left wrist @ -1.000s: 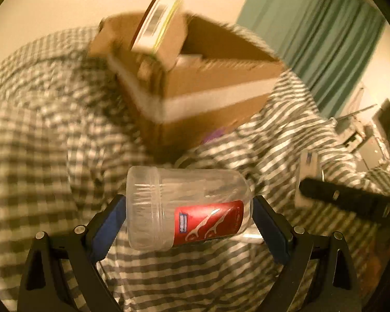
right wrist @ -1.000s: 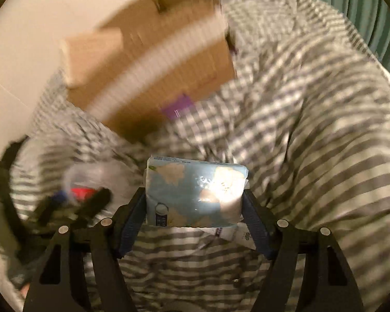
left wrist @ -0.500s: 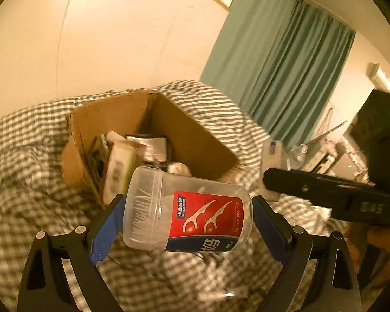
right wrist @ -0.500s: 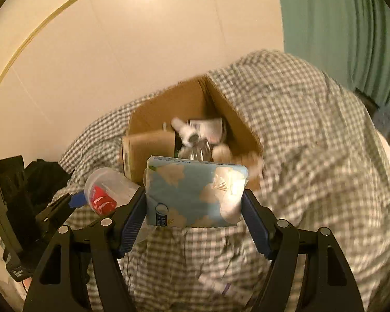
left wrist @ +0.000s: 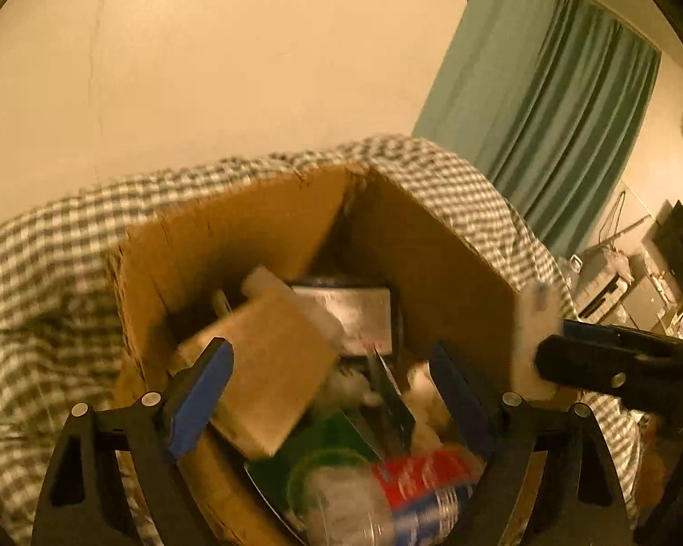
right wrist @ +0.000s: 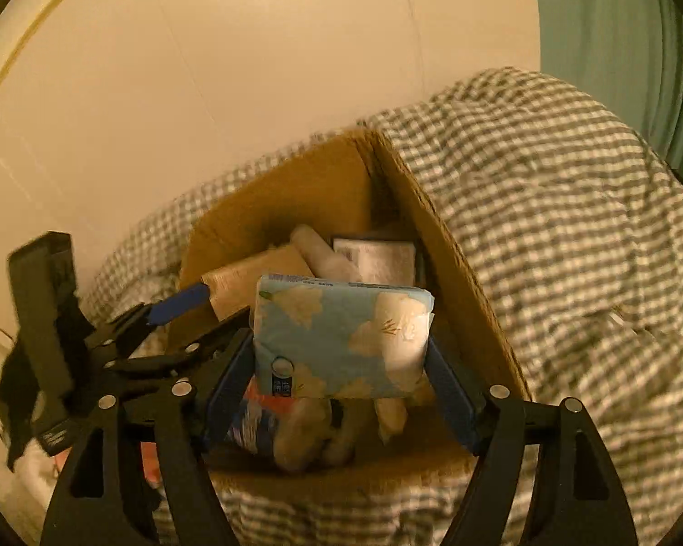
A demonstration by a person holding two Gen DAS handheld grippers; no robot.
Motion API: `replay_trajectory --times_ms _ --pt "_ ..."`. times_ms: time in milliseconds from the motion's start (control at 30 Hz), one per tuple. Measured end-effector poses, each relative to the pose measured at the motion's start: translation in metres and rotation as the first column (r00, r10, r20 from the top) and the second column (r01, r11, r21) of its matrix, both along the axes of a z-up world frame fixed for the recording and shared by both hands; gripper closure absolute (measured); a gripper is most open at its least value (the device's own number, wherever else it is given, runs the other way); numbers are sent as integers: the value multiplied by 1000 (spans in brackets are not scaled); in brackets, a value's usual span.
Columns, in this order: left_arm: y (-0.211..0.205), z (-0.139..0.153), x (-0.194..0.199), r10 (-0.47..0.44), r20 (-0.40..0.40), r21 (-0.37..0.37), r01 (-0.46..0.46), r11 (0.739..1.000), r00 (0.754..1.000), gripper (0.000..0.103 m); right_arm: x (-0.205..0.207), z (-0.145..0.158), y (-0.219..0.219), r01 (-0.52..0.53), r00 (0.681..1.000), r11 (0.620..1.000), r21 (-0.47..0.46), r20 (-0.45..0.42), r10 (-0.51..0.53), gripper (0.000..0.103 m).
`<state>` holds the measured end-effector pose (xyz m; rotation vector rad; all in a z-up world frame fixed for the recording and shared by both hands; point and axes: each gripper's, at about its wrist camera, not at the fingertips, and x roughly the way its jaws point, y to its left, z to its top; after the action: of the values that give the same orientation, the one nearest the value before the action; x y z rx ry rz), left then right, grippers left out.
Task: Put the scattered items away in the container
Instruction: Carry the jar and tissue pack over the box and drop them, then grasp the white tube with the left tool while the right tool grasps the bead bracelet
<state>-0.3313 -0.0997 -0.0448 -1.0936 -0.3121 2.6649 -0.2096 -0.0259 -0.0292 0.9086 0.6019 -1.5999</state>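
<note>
Two tongs we hold over the cardboard box (right wrist: 455, 282): left gripper (left wrist: 332, 391) released above the floss jar (left wrist: 387, 505), right gripper (right wrist: 341, 364) grasping the tissue pack (right wrist: 341, 336).

brown cardboard box (left wrist: 268, 236) at frame centre, on a grey-and-white checked bedspread (left wrist: 36, 300) that fills the left side. lower middle, a clear jar (left wrist: 387, 500) with a red and blue label, blurred, over something green (left wrist: 328, 437). a tan carton (left wrist: 268, 377) lies left of centre. plain cream wall (left wrist: 232, 54) across the top, teal curtain (left wrist: 564, 118) at upper right. the left gripper (left wrist: 332, 391) has black arms and blue pads. in the right wrist view a pale blue packet (right wrist: 341, 341) with cream flower shapes sits mid-frame in the right gripper (right wrist: 341, 373), black with blue pads.
</note>
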Motion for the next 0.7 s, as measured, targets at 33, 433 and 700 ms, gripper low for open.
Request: replay_trajectory --times_ms 33,433,700 --pt "-1 2 3 2 -13 -1 -2 1000 1000 12 -2 2 0 -2 1000 1000 -22 6 2 22" --pt "7 28 110 12 -128 -127 -28 991 992 6 24 55 90 29 996 996 -82 -79 -35 21" --pt "61 -16 180 -186 -16 -175 181 968 982 5 45 2 211 68 994 992 107 -89 -59 21"
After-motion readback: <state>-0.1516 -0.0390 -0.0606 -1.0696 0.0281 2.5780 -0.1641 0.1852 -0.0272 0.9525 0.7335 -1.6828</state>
